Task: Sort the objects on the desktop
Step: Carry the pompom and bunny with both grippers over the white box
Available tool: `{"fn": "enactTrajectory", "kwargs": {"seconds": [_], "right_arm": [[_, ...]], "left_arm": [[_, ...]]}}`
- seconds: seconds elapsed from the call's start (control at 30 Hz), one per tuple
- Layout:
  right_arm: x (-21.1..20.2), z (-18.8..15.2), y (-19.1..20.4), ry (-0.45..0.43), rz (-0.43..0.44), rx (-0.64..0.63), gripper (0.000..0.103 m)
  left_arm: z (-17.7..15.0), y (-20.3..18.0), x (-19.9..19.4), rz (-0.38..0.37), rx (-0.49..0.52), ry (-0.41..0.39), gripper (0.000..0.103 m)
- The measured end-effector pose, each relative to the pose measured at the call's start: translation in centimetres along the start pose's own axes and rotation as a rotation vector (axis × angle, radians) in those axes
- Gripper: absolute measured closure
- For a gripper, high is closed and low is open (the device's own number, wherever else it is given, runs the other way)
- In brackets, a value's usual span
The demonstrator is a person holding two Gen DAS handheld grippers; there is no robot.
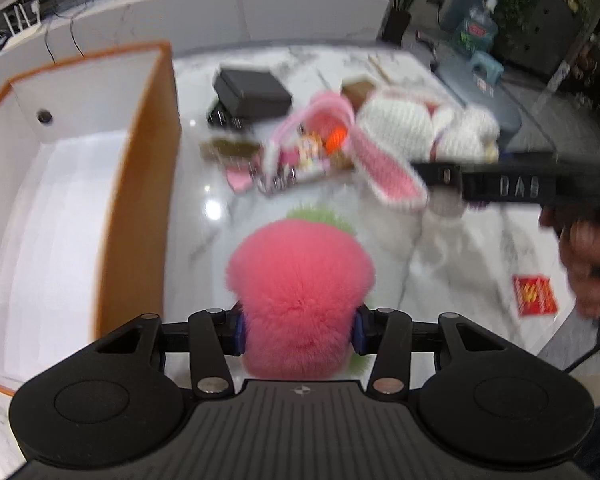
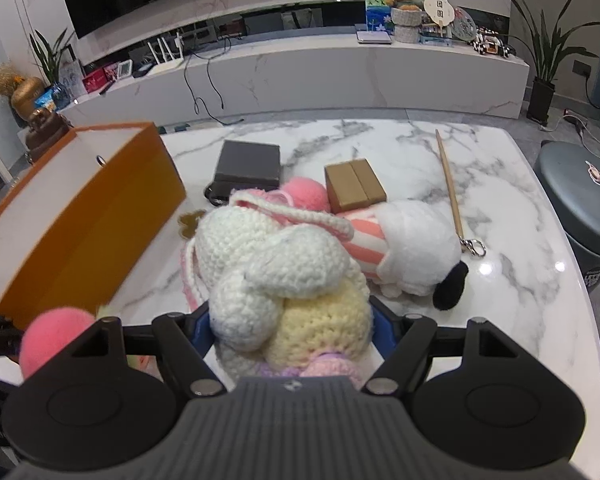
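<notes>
A: Left wrist view. What does the left gripper (image 1: 298, 330) have?

B: It is clamped on a fluffy pink ball (image 1: 300, 280), blue pads pressing either flank, a green tuft showing at the ball's 12 o'clock. The ball hangs clear of the marble table (image 1: 440, 280). The orange box (image 1: 140, 184) stands open at 9 o'clock, white inside and empty as far as I can see; probably the ball is held up so it can clear that wall.

A: Anything else there?

B: A dark case (image 1: 252, 94) at 12 o'clock; the right-hand tool crosses in at 3 o'clock. Frame blurred.

A: Right wrist view?

B: The right gripper (image 2: 292, 330) is closed on a crocheted doll (image 2: 284, 280), white and cream yarn bulging between the pads. It sits low over the table, seemingly waiting its turn.

A: What's left to sort?

B: A white plush dog (image 2: 416, 252) at 2 o'clock, a brown carton (image 2: 354, 186) and a wooden stick (image 2: 450, 184) beyond it. The orange box is at 9 o'clock here too.
</notes>
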State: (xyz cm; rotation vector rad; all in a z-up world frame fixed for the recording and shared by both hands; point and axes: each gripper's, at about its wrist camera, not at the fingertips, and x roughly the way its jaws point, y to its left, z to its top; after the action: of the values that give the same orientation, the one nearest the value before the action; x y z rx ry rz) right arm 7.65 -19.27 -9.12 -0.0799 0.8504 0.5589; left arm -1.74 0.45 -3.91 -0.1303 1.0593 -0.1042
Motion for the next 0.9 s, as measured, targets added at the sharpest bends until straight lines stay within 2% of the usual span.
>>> {"fn": "enactTrajectory", "kwargs": {"seconds": [0.27,0.47,0.7,0.9], "right_arm": [[-2.2,1.7,2.4,-0.084,0.059,0.015,0.028],[-2.9,2.8,5.9,-0.134,0.113,-0.011,0.028],[-3.3,4.3,11.3,-0.189,0.196,-0.059,0.028],[-2.6,5.4,15.4,-0.210,0.250,-0.082,0.028]], "left_arm": [[3.2,2.5,-5.9,-0.006,-0.055,-0.161,0.050],[3.9,5.8,-8.5,0.030,-0.119,-0.229,0.050],[4.6,11.0,-10.9,0.112,-0.199,-0.270,0.050],[4.5,14.5,-11.2,0.157,-0.256,-0.254,0.050]]}}
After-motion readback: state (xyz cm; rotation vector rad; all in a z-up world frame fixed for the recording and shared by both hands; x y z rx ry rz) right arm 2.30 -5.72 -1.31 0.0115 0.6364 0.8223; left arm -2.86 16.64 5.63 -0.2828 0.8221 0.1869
